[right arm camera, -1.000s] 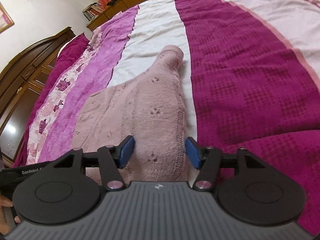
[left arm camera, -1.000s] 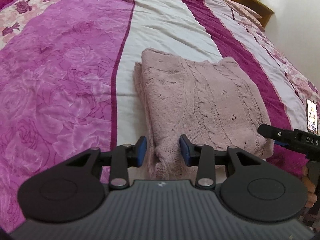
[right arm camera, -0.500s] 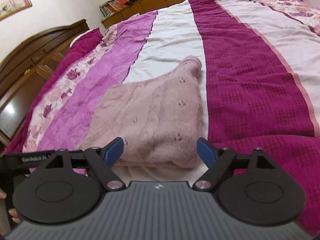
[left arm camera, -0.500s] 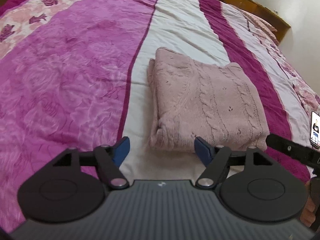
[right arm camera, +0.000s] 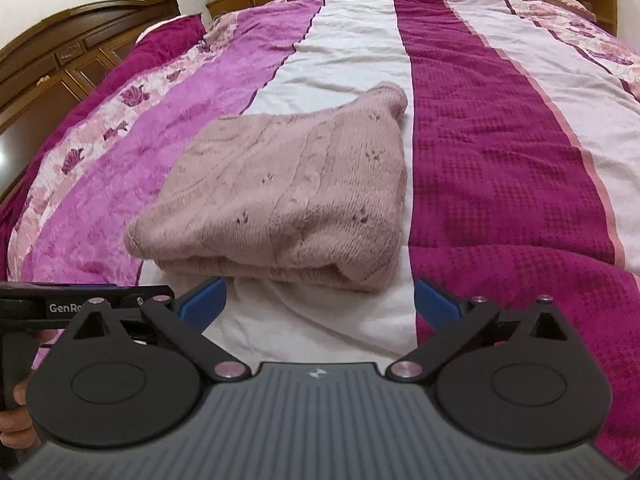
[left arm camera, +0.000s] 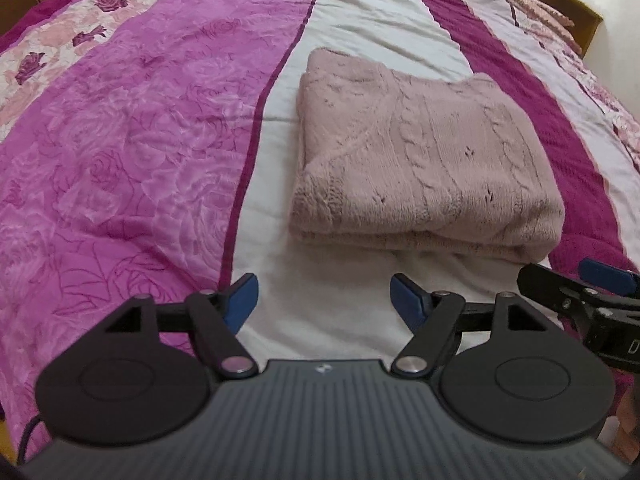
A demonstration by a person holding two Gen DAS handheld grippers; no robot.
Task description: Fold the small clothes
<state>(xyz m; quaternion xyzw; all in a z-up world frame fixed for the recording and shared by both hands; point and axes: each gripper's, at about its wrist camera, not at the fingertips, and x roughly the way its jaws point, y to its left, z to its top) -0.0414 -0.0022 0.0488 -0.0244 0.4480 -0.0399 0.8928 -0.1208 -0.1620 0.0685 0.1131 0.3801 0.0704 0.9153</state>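
A striped bedspread in magenta, white and rose print covers the bed before me, wooden cabinets behind. The folded pink sweater lies on the white stripe, its long axis along that stripe. My left gripper stands open and empty, just short of it; my right gripper is opening, nothing between its jaws.

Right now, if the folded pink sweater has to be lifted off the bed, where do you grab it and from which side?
Grip the pink knit sweater at its near folded edge, from the camera side. That rounded edge faces both grippers, and the stacked layers show there, so one pinch probably catches them all. The right gripper is opening, nothing between its jaws.
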